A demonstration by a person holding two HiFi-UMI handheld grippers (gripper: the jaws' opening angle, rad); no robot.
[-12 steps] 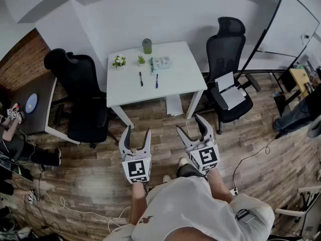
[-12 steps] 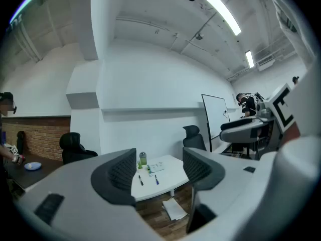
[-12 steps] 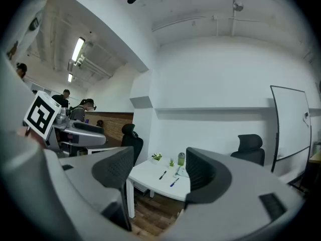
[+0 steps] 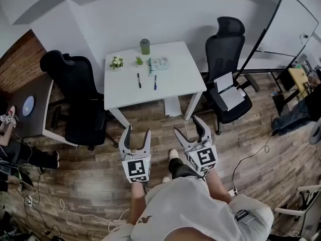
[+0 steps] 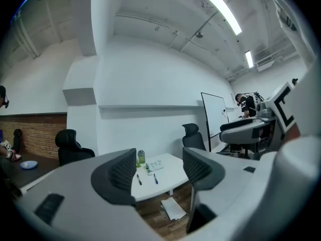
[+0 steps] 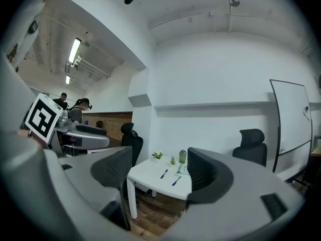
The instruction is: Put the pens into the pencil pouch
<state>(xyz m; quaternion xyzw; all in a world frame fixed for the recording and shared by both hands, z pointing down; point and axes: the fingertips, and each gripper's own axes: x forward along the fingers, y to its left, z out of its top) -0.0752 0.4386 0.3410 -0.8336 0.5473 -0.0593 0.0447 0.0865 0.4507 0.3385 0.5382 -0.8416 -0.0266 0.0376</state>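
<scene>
A white table (image 4: 173, 82) stands some way ahead of me on the wood floor. On it lie a black pen (image 4: 139, 80) and a blue pen (image 4: 155, 82), side by side. Behind them lies the light pencil pouch (image 4: 160, 63). Both grippers hang in the air well short of the table, pointing level toward it. My left gripper (image 4: 138, 132) is open and holds nothing. My right gripper (image 4: 186, 125) is open wide, also with nothing in it. The left gripper view shows both pens (image 5: 138, 179) (image 5: 155, 178) far off between the jaws; the right gripper view shows them (image 6: 164, 173) (image 6: 176, 181) too.
A green cup (image 4: 145, 46) and two small plants (image 4: 117, 62) stand at the table's back. Black office chairs flank it, left (image 4: 75, 92) and right (image 4: 225, 59). Papers (image 4: 174, 106) lie on the floor under the table. A whiteboard (image 4: 286, 29) stands at the right.
In the head view the table has slid slightly up and left, and a foot has stepped forward below the grippers. Both grippers keep their pose and stay open.
</scene>
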